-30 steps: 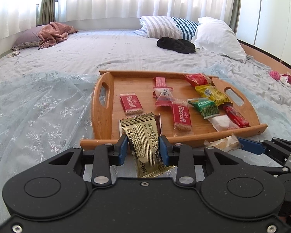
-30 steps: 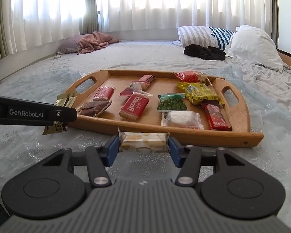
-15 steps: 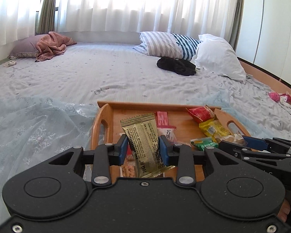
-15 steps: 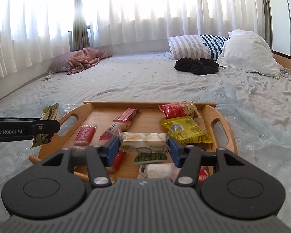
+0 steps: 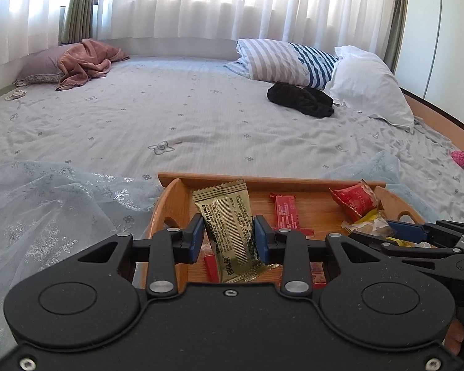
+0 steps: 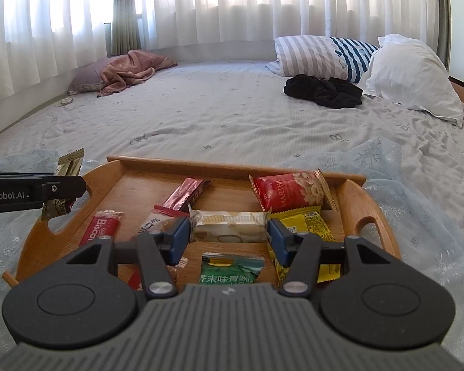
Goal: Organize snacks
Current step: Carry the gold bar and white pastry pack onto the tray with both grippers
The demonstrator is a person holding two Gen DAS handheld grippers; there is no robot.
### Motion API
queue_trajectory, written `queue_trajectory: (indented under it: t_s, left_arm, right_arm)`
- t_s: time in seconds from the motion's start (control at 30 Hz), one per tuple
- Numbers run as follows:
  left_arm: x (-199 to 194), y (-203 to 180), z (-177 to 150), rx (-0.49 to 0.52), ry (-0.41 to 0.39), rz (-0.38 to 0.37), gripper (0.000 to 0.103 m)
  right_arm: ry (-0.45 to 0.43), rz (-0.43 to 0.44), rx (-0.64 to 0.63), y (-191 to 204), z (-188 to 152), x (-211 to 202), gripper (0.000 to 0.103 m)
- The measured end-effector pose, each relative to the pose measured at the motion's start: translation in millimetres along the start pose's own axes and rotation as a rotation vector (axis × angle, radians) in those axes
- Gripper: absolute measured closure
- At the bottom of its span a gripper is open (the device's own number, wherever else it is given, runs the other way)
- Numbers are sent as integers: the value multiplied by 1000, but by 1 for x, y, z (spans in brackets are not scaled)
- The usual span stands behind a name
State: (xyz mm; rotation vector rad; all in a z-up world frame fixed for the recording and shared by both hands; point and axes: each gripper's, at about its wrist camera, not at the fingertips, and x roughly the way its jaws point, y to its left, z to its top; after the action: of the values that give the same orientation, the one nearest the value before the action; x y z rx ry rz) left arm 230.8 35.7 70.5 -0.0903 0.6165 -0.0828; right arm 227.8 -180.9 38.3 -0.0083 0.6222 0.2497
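Note:
My left gripper [image 5: 229,236] is shut on a gold snack packet [image 5: 229,225], held upright above the left end of the wooden tray [image 5: 263,181]. My right gripper [image 6: 229,236] is shut on a cream biscuit packet [image 6: 229,225], held crosswise above the middle of the tray [image 6: 232,165]. On the tray lie a red peanut bag [image 6: 289,190], a yellow packet [image 6: 309,221], a green pea packet [image 6: 230,270], a red Biscoff packet [image 6: 102,227] and a dark red bar [image 6: 185,193]. The left gripper with its gold packet shows at the left in the right wrist view [image 6: 62,187].
The tray sits on a grey bed with a pale blue lace cloth [image 5: 46,204] under and around it. Pillows [image 5: 365,83], a black garment [image 5: 300,99] and a pink blanket [image 5: 86,61] lie farther back. A pink item [image 5: 461,157] lies at the right edge.
Both grippers have risen and moved forward over the tray, each still holding its packet. The tray now sits lower and closer in both views.

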Motion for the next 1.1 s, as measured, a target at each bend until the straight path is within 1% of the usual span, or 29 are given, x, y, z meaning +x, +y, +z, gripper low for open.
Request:
queue_trajectory:
  t_s: [0.07, 0.17, 0.27, 0.5, 0.7, 0.87, 1.1]
  left_arm:
    - [10, 2, 3, -15, 16, -12, 70]
    - [22, 4, 5, -28, 26, -6, 70]
    - [33, 3, 7, -3, 34, 12, 70]
    - [56, 2, 6, 6, 70, 32, 70]
    - [67, 0, 1, 20, 86, 36, 70]
    - [72, -2, -3, 37, 91, 45, 70]
    - [77, 0, -6, 35, 101, 46, 70]
  right_arm:
    - [19, 13, 24, -3, 2, 8, 44]
    - [40, 36, 51, -8, 6, 17, 44]
    - [50, 39, 40, -9, 8, 22, 44]
    - [67, 44, 2, -6, 8, 31, 44]
    - [77, 26, -39, -3, 5, 37, 43]
    - [78, 29, -29, -4, 3, 39, 43]
    - [89, 19, -10, -6, -1, 44, 43]
